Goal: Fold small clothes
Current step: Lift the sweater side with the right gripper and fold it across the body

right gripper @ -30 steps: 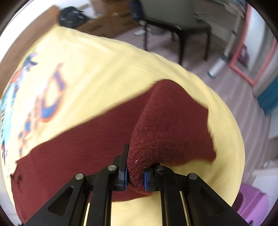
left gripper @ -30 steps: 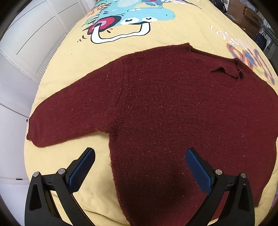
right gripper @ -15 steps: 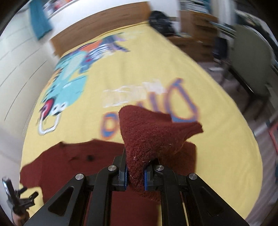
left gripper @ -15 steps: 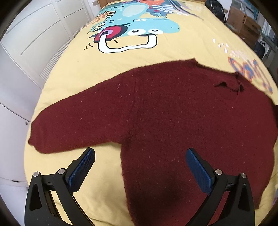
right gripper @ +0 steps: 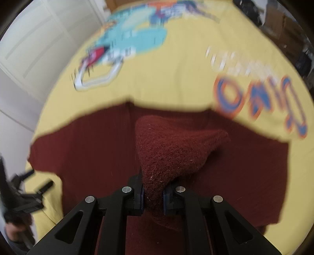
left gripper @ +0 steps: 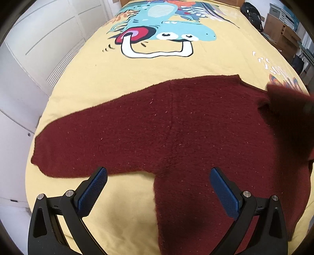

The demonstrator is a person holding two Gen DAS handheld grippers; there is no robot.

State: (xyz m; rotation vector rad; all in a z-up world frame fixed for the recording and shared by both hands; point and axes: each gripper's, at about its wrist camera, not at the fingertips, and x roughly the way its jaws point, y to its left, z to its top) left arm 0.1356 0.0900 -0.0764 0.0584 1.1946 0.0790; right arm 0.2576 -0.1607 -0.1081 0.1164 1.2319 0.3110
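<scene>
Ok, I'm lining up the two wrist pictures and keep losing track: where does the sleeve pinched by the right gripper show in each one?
Left wrist: the lifted sleeve is a dark blurred flap at the right edge, over the sweater.
Right wrist: the sleeve fills the centre, bunched between the right gripper pads.
Shared landmark: the cartoon creature print on the yellow bedspread, beyond the sweater.

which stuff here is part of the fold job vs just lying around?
In the job:
- dark red sweater
- its sleeve, pinched in right gripper
- left gripper, open

Lying about:
- yellow cartoon bedspread
- black bag
- cardboard boxes
</scene>
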